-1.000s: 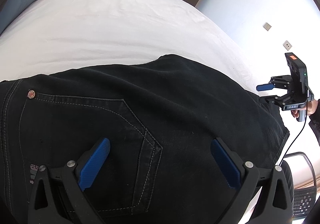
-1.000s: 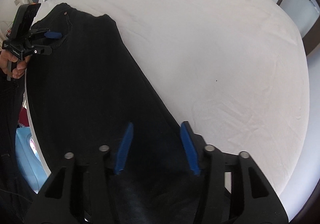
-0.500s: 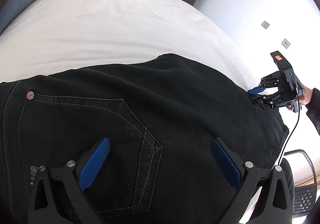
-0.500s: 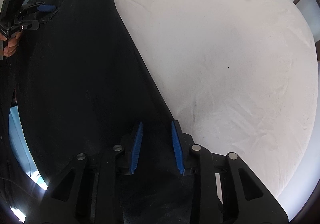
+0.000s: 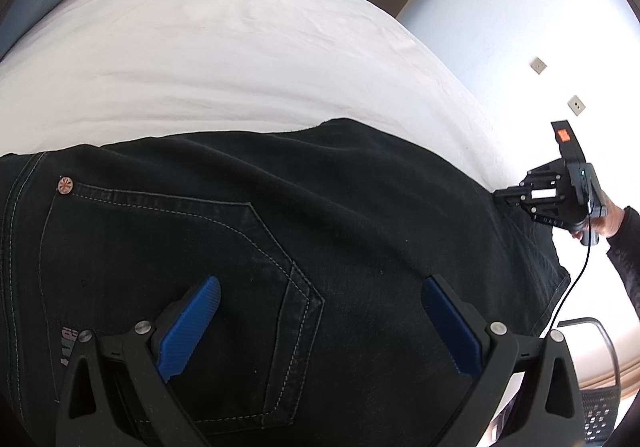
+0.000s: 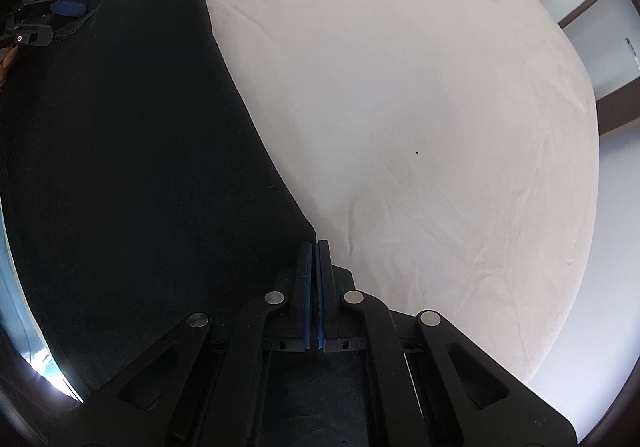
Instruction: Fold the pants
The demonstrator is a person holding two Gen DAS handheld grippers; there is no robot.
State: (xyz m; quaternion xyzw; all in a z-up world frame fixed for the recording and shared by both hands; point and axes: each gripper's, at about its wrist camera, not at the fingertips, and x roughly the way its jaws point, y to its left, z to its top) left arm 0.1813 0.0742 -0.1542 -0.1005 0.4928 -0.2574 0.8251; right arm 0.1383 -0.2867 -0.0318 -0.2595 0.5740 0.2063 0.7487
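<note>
**Two claws, one pair of black jeans**

Two claws are on this job, and nearest me my right claw point(image 6: 316, 247) has its blue pads point(image 6: 306, 275) pressed together at the hem-end corner of the black denim pants point(image 6: 132, 151), on the edge toward the white bed sheet point(image 6: 420, 107). I judge a fold of cloth is pinched there, though the dark fabric hides how much. My left claw point(image 5: 320, 327) hangs wide open over the stitched back pocket point(image 5: 180, 267) near the waistband, its fingers point(image 5: 188, 331) gripping nothing.

The pants lie flat along the near edge of the bed, legs stacked, long axis running from the hem at my right claw away to the waist at my left. The riveted button point(image 5: 65, 184) marks the waist end.

Denim like this should be soft but weighty and grippy, not slippery; it will drape and sag from a single corner. I would take the waistband edge with the left claw, so both ends lift together.
</note>
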